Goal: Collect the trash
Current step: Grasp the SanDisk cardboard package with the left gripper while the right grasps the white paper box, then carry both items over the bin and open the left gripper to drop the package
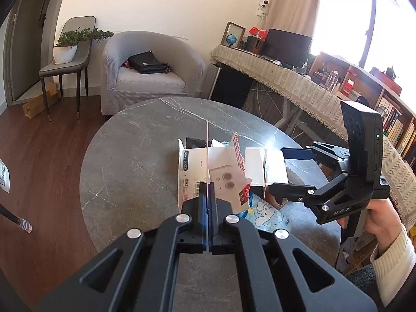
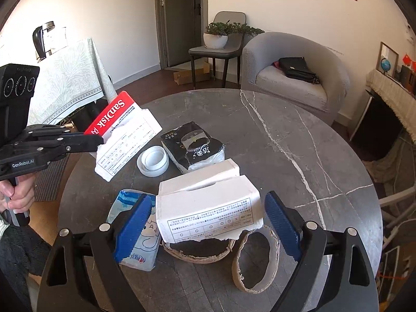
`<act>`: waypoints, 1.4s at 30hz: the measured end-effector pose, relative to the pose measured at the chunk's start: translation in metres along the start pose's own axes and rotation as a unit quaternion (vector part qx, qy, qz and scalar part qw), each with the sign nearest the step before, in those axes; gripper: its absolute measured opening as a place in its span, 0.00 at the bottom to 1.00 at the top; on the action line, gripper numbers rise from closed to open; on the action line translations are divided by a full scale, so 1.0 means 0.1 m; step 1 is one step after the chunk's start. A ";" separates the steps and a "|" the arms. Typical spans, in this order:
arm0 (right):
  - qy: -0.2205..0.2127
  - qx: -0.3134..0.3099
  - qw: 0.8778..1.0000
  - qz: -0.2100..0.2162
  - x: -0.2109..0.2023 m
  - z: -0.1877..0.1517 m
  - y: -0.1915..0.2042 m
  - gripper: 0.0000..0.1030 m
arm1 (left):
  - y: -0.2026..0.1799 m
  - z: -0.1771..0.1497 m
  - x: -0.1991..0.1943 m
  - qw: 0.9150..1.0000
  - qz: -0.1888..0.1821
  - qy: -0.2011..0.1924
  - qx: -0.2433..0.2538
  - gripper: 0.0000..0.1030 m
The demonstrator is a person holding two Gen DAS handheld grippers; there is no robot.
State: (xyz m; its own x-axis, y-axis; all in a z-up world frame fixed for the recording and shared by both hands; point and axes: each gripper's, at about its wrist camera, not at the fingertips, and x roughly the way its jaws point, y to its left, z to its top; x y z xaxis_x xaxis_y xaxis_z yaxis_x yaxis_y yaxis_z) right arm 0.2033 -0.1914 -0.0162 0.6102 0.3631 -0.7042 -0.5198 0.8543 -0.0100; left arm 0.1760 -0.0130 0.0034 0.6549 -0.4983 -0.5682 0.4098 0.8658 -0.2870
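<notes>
My left gripper [image 1: 208,200] is shut on a torn SanDisk card package [image 1: 208,156], held edge-on above the round grey marble table [image 1: 135,161]; in the right wrist view the left gripper [image 2: 100,140] holds that red-and-white package [image 2: 124,135] over the table's left edge. My right gripper [image 2: 208,223] is open, its blue pads either side of a torn white box [image 2: 208,205]; it also shows in the left wrist view [image 1: 275,171]. A blue tissue pack [image 2: 137,234], torn cardboard rings [image 2: 257,257], a black tissue pack [image 2: 192,145] and a white lid [image 2: 153,161] lie on the table.
A grey armchair [image 1: 150,70] with a black bag stands behind the table. A chair with a potted plant [image 1: 69,44] is at the back left. A cloth-covered desk [image 1: 299,83] and bookshelves are at the right. Another cloth-covered table [image 2: 65,78] stands left.
</notes>
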 end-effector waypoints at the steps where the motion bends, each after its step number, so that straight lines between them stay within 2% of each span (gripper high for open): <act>1: 0.001 -0.003 1.000 -0.001 0.01 0.01 0.01 0.87 | 0.01 0.01 -0.02 1.000 -0.002 -0.001 -0.001 0.01; 8: 0.022 -0.018 0.999 -0.019 0.13 0.04 0.07 0.87 | 0.11 0.01 -0.13 1.000 0.003 -0.004 -0.017 0.02; 10: 0.020 -0.018 0.999 -0.021 0.14 0.04 0.07 0.81 | 0.13 0.02 -0.17 1.000 0.006 -0.005 -0.019 0.01; 16: 0.022 -0.017 0.999 -0.035 0.13 0.08 0.09 0.78 | 0.15 0.02 -0.24 1.000 0.019 -0.004 -0.024 0.01; 20: -0.005 0.005 0.999 -0.035 -0.01 0.14 0.07 0.78 | 0.15 0.01 -0.29 0.999 0.030 -0.002 -0.025 0.02; 29: -0.060 0.036 0.997 0.018 -0.28 0.32 0.31 0.78 | 0.24 -0.15 -0.49 0.998 0.057 0.012 -0.028 0.02; 37: -0.078 0.016 0.995 0.056 -0.31 0.40 0.91 0.78 | 0.43 -0.32 -0.86 0.995 0.086 0.011 -0.046 0.02; 42: -0.081 0.007 0.993 0.088 -0.19 0.45 1.28 0.78 | 0.63 -0.48 -1.09 0.991 0.112 0.021 -0.064 0.02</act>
State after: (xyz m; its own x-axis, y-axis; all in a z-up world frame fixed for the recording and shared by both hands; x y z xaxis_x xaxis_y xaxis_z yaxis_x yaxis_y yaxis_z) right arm 0.1520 -0.0723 0.0274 0.5990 0.5621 -0.5704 -0.6201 0.7762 0.1138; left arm 0.0999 0.0975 0.0099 0.6914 -0.2935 -0.6602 0.1714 0.9543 -0.2447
